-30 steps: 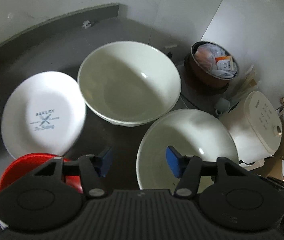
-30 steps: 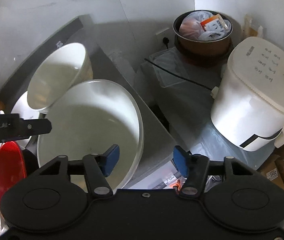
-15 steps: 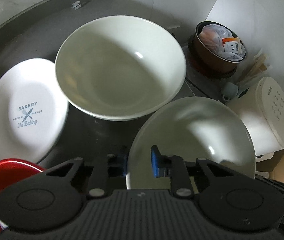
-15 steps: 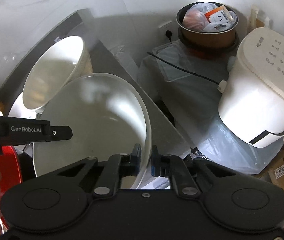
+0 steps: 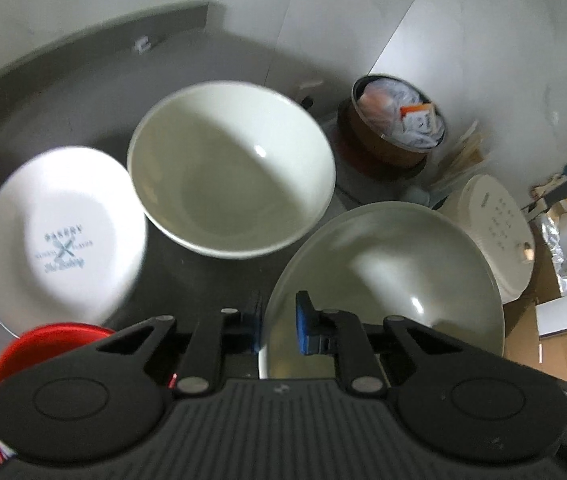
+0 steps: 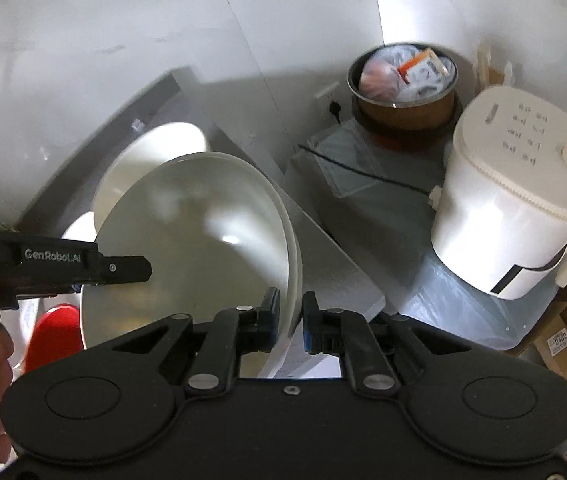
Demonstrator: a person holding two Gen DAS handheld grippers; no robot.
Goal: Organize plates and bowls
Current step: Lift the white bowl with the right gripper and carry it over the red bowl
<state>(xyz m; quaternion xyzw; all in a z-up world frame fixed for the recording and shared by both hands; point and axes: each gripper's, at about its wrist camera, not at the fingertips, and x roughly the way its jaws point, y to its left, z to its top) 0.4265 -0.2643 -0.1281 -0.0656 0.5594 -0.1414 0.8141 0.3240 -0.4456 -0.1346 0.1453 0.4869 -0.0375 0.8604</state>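
Both grippers, left gripper (image 5: 278, 328) and right gripper (image 6: 291, 320), pinch the near bowl's (image 5: 383, 280) rim, just beside the big bowl (image 5: 231, 168). It looks hard, smooth, slippery and breakable. Hold the rim tight.

Red plate (image 5: 49, 340): your left gripper's body hides its near half.
Bakery plate (image 5: 61, 240): blurred, you can barely read its print.
Far bowl (image 6: 155, 152): mostly behind your held bowl (image 6: 203, 240).
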